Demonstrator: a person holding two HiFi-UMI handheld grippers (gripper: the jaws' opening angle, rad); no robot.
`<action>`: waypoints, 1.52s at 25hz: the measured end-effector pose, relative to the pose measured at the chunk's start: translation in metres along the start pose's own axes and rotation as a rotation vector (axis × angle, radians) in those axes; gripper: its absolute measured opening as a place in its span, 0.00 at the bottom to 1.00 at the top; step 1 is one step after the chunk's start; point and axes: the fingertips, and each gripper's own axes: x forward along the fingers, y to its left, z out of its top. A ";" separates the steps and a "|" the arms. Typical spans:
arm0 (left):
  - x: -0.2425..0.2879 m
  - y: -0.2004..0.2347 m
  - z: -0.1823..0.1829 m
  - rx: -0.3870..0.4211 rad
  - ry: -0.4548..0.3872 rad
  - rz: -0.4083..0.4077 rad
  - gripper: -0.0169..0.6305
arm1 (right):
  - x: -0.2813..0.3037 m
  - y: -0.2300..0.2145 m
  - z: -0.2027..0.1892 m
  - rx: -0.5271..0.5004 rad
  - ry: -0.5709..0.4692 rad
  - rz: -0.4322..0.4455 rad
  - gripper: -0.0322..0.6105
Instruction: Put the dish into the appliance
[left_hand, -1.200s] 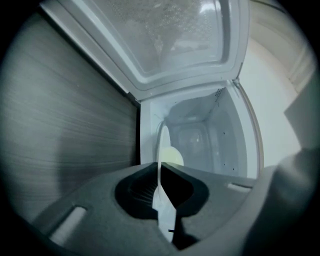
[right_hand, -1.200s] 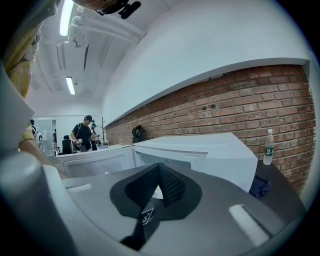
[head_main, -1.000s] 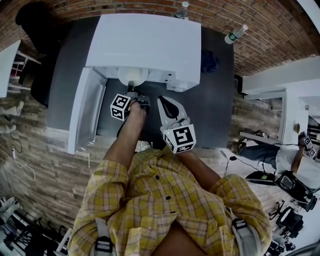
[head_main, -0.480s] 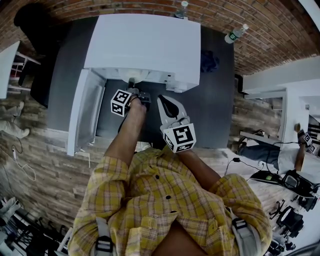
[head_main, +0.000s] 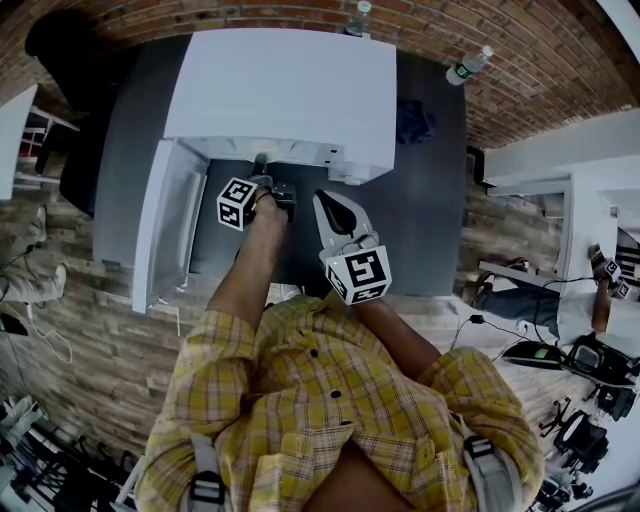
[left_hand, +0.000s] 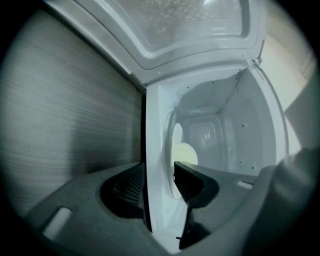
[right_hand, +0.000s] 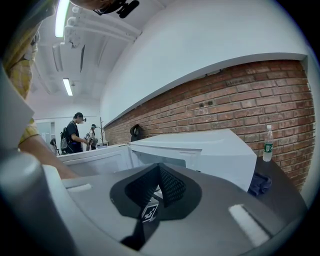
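The left gripper's (left_hand: 159, 181) jaws are opening wide around the dish (left_hand: 186, 155), seen inside the microwave (head_main: 285, 90) at 12 o'clock. The right gripper (right_hand: 159, 169) is held closed, empty.

A brick wall (head_main: 530, 80) backs the dark table (head_main: 432, 205) on plank floor (head_main: 85, 335).

Head view steeply down on microwave (head_main: 285, 90), left gripper view close into it, right gripper view farther off
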 end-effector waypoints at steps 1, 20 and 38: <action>-0.001 0.000 -0.001 -0.005 0.001 -0.002 0.32 | 0.000 0.000 0.000 0.001 -0.001 0.000 0.05; -0.075 -0.055 -0.013 -0.001 0.055 -0.193 0.07 | -0.017 0.017 0.008 0.009 -0.039 0.016 0.05; -0.182 -0.114 -0.025 0.113 0.092 -0.395 0.03 | -0.040 0.045 0.019 -0.008 -0.070 0.038 0.05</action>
